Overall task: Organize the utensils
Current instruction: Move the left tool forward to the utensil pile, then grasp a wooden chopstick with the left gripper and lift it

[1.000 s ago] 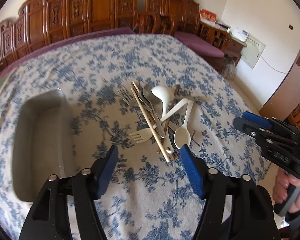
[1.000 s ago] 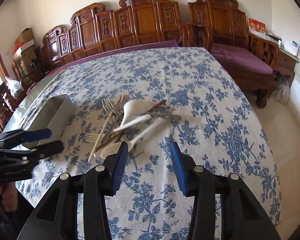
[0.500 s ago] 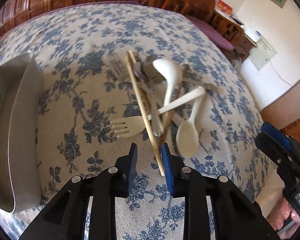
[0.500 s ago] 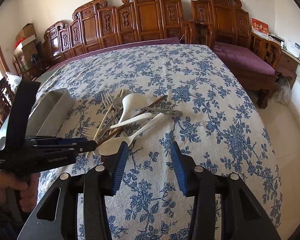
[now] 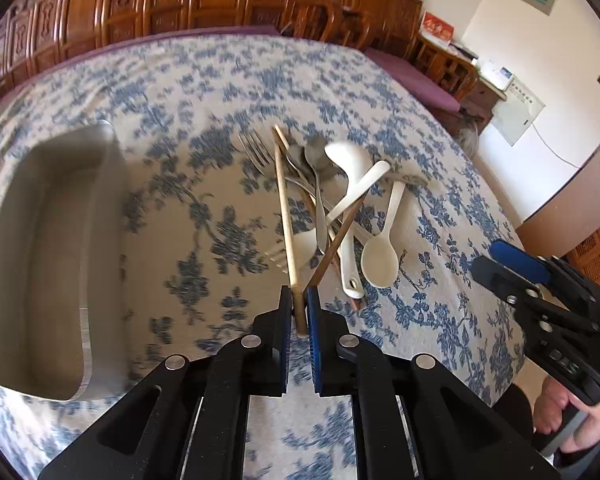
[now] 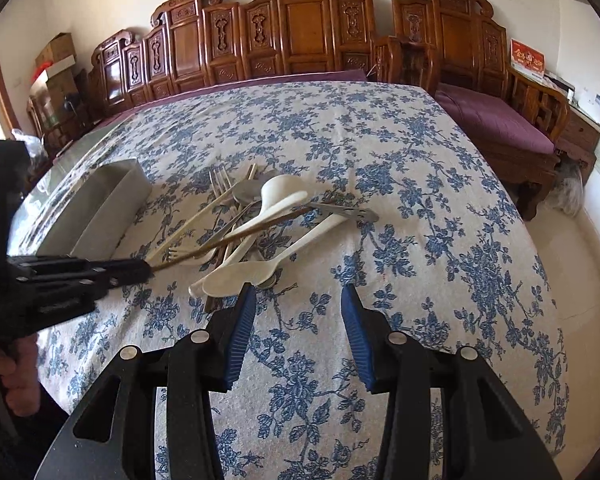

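Left claw [image 5: 299, 300]: has closed from wide onto the near end of a pale chopstick [image 5: 285, 216].
Chopstick: left edge of utensil pile [image 5: 332, 200], right of the tray [image 5: 40, 264].
Right claw [image 6: 298, 308]: half open, empty, near the pile.
Meaning: likely lift to the tray.

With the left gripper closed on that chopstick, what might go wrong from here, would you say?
1. The left gripper pinches the light chopstick near its very end, so it may pivot or slip.
2. It lies against the pile, beside the white fork; lifting could drag neighbours.
3. The tray is off to the side, a long carry.
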Demonstrator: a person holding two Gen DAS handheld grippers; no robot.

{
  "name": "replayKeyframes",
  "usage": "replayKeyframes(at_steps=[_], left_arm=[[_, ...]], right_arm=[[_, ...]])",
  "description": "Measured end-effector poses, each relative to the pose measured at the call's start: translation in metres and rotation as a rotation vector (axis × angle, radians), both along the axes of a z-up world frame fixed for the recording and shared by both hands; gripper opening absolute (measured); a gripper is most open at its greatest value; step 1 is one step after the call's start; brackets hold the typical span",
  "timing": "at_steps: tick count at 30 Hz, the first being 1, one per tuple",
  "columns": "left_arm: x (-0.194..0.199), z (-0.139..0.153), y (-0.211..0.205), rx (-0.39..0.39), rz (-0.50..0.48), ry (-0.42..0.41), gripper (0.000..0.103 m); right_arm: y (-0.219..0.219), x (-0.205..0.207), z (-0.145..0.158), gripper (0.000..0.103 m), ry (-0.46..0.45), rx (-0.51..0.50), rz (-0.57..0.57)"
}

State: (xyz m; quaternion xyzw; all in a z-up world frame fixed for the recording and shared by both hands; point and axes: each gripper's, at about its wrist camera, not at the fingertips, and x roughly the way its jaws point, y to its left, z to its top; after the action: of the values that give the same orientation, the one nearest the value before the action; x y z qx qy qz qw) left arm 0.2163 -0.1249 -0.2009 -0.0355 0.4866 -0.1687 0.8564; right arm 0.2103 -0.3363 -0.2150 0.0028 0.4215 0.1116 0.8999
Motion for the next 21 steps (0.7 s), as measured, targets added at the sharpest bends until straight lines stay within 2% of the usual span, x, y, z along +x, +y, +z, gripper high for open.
replayKeyframes(at_steps=[5, 13, 21], left_arm=[[-0.007, 0.012, 0.012, 0.009, -0.026, -0.046, 0.006], [-0.011, 0.004, 0.021, -0.006, -0.064, -0.001, 0.006], [-0.024, -0.021, 0.019, 0.018, -0.082, 0.051, 0.006]], right_arm=[[0.013, 0.007, -0.008, 0.047, 0.012, -0.012, 0.000], [0.029, 0.012, -0.008, 0.047, 0.010, -0.026, 0.005], [0.030, 0.006, -0.015, 0.047, 0.025, -0.035, 0.002]])
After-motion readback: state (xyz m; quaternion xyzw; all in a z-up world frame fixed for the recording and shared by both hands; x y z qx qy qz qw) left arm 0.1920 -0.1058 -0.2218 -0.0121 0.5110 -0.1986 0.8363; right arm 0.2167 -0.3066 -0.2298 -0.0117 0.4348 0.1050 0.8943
